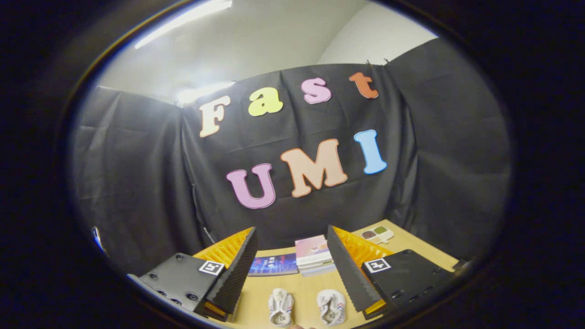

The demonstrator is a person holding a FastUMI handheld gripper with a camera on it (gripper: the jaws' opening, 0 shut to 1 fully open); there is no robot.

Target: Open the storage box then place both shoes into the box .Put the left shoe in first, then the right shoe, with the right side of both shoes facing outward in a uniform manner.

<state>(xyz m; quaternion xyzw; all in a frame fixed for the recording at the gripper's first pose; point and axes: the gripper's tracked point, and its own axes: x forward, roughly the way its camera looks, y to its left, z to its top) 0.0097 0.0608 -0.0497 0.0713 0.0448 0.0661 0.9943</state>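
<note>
Your gripper (292, 269) is spread wide, holding nothing. Two shoes (306, 308) side by side between the fingers on the table (301, 283); books (313, 256) beyond.

On the desk (411, 246), two shoes side by side between the spread fingers of the claw (292, 256): left shoe (280, 307), right shoe (332, 306), apart from each other. Beyond them, a stack of books (313, 256), with a flat book (273, 265) just left of it. Farther right, near the booth wall, a divided tray (377, 235)
</note>
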